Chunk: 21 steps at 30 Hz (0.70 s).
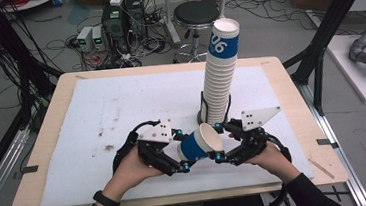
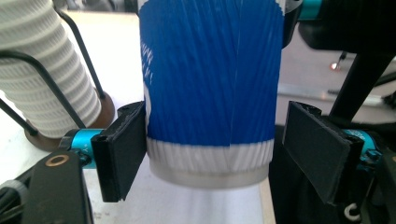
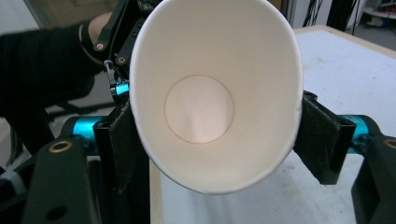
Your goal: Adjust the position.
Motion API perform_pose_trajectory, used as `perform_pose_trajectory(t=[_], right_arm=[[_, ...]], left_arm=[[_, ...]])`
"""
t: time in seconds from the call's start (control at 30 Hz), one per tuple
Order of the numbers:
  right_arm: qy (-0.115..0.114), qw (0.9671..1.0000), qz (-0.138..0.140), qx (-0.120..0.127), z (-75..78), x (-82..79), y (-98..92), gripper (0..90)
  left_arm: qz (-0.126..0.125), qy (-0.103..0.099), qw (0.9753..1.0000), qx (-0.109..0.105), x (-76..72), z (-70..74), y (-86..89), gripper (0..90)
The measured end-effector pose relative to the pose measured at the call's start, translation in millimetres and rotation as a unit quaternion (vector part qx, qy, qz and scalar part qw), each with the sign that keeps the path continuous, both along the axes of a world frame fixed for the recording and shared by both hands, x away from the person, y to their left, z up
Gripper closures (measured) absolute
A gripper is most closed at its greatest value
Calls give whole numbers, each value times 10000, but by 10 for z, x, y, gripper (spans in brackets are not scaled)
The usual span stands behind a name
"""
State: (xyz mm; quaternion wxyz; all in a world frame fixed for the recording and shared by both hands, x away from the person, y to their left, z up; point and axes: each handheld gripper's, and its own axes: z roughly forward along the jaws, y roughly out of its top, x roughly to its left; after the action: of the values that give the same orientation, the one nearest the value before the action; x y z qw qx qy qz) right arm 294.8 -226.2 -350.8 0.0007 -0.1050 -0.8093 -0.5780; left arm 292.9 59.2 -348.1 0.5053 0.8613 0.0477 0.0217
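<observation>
Above white matting (image 1: pixel 97 115), right gripper (image 1: pixel 220 141) fingers squeeze the paper cup (image 1: pixel 200 141); left gripper (image 1: pixel 181 153) fingers gape.

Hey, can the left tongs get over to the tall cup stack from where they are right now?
Probably yes. The cup stack stands just beyond and right of the left tongs, with bare mat between, but a blue paper cup sits between their jaws and the right tongs pinch its rim.
</observation>
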Motion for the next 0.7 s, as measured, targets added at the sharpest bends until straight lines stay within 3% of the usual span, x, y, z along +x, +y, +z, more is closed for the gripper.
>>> perform_pose_trajectory(t=[0.13,0.27,0.4,0.47,0.6,0.7], right_arm=[[-12,9999,47,-126,-5,-17,29,247],[-49,9999,63,-139,-5,-22,36,222],[-16,10000,25,0,2,-16,30,187],[42,9999,-3,164,18,-14,6,187],[162,9982,7,570,50,-13,-39,186],[225,9972,-26,708,47,-13,-35,186]], left_arm=[[-2,-38,9998,218,-5,-47,-51,225],[-33,-37,9998,186,5,-82,-56,293],[-40,-49,9999,-90,12,-87,-40,296],[-47,-21,9993,-358,20,-78,-12,298],[-6,89,9965,-831,39,-84,41,299],[16,206,9940,-1076,55,-102,58,299]])
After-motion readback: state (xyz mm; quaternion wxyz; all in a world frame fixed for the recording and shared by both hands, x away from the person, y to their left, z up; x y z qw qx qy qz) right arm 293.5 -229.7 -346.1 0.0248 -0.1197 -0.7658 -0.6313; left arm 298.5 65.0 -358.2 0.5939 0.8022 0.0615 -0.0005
